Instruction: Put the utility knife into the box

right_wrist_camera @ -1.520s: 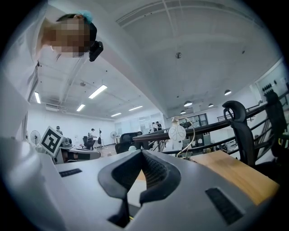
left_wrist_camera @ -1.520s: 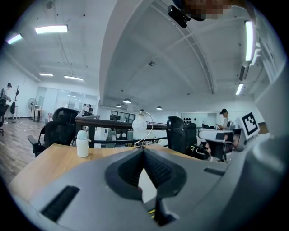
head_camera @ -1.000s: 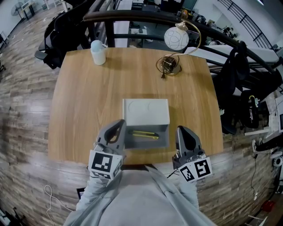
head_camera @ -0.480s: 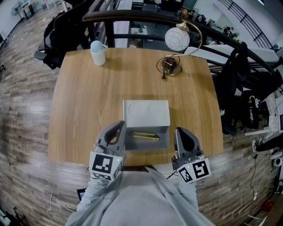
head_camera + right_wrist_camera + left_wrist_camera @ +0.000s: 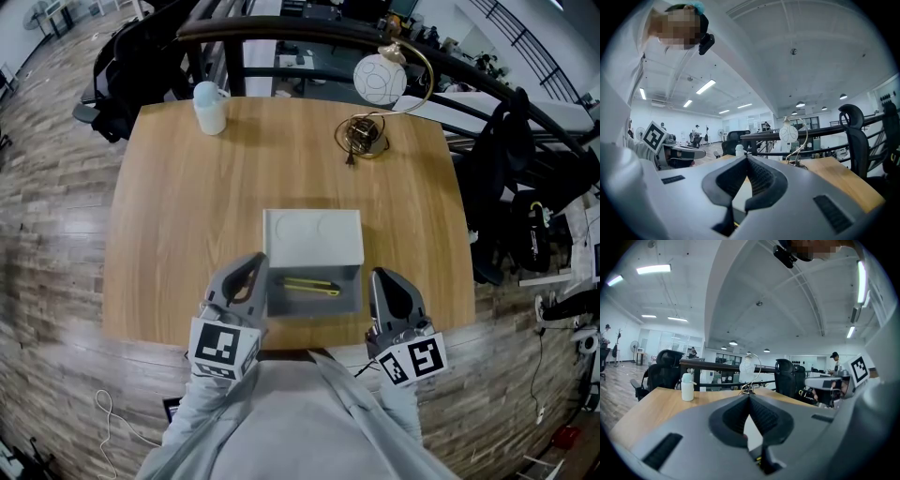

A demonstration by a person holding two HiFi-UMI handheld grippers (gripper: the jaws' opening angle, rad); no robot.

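Low in the centre of the head view, the yellow utility knife (image 5: 311, 286) lies inside the open box (image 5: 281, 302), seemingly flat, flanked by the left gripper (image 5: 250, 266) and right gripper (image 5: 382, 280), each with jaws together on nothing.

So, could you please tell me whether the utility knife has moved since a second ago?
No. The utility knife lies in the same spot inside the open box as before, along its front wall.

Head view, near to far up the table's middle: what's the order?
Knife lying in the box → open lid → lamp. The bottle overlaps the lamp in depth, so it's left out.
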